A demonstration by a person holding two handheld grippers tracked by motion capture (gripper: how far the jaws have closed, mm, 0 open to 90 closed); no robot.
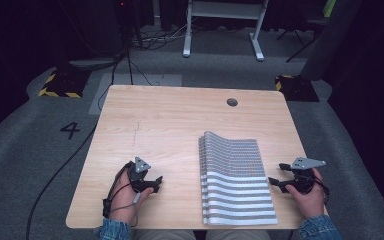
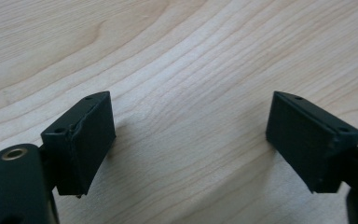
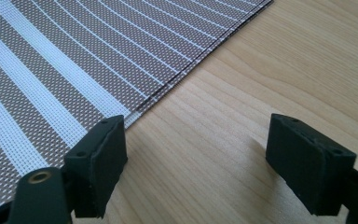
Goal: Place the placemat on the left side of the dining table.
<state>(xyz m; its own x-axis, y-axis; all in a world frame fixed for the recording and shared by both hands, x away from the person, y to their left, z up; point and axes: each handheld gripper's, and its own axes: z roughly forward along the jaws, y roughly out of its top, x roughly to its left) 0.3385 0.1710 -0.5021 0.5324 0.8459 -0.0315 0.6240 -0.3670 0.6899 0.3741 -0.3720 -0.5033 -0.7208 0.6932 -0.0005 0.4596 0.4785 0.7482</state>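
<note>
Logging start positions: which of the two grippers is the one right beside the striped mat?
The right gripper: its open jaws sit at the striped mat's right edge, while the left gripper, also open, rests over bare table.

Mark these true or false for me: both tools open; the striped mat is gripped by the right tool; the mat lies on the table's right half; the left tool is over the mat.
1. Both tools, left tool and right tool, are open. True.
2. The right tool grips the brown-and-white striped woven mat. False: nothing is between its jaws.
3. The mat lies on the light wooden table's right half. True.
4. The left tool is over the mat. False: it is over bare wood.
</note>
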